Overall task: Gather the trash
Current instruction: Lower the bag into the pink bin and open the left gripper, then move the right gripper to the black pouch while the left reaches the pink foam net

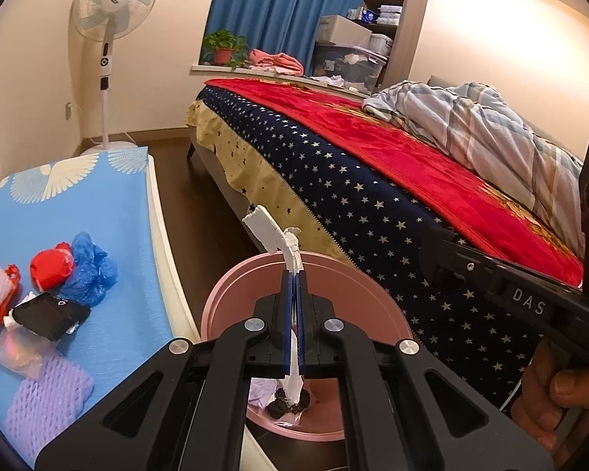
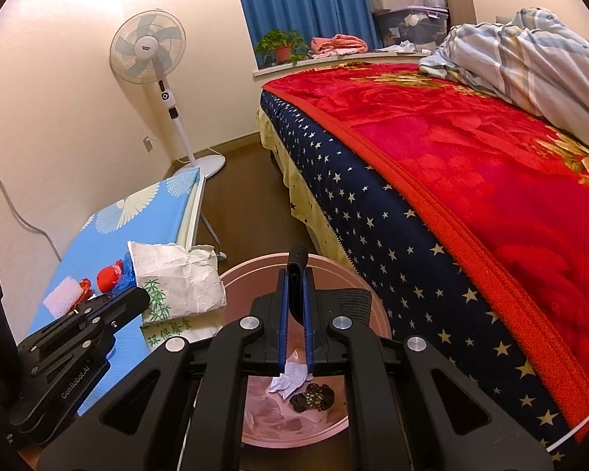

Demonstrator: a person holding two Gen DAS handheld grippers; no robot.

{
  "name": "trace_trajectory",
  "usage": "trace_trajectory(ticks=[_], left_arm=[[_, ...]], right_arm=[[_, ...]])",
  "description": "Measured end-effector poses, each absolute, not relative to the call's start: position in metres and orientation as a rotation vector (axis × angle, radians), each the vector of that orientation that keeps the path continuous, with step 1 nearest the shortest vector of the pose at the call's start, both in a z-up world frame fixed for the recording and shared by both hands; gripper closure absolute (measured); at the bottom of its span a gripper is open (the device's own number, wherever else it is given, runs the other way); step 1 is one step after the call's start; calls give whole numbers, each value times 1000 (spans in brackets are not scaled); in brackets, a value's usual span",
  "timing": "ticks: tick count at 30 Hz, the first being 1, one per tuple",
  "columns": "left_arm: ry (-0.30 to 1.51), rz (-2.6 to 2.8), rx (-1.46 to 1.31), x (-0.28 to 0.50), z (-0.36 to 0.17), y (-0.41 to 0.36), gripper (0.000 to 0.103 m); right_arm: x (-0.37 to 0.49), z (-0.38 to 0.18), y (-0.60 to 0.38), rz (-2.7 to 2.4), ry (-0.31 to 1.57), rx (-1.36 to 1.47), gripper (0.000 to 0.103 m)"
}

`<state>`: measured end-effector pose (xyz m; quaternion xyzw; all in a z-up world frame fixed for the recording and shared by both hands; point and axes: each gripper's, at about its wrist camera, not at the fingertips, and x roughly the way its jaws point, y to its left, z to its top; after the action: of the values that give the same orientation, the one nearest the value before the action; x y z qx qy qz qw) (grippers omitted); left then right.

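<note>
- The left gripper is clamped on a crumpled white paper wrapper, held over the pink bin.
- The right gripper hangs over the same bin, its blue fingers a little apart around a black strap; I cannot tell whether they press on it.
- White paper and dark scraps lie in the bin's bottom.
- On the blue table, toward its near edge, lie a red bag, a blue bag, a black packet and purple foam netting.
- A bed stands just beside the bin.
</note>
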<state>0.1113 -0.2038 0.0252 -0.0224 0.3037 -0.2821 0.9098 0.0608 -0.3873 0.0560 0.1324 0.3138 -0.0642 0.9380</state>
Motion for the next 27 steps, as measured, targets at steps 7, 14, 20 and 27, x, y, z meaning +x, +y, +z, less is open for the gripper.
trace_trajectory(ticks=[7,14,20,27], left_arm=[[628,-579,-42,105,29,-195,76],[583,-491,-78,87,44,-130,76],[544,-376,-102,72,49,-49,81],[535,-277,-98,72,40,13,86]], right_arm=[[55,54,-394,-176,636,282,52],[46,64,-380,-141,600,250,52],[44,70,-351,-80,567,205,55],[55,63,-316,5,583,192,70]])
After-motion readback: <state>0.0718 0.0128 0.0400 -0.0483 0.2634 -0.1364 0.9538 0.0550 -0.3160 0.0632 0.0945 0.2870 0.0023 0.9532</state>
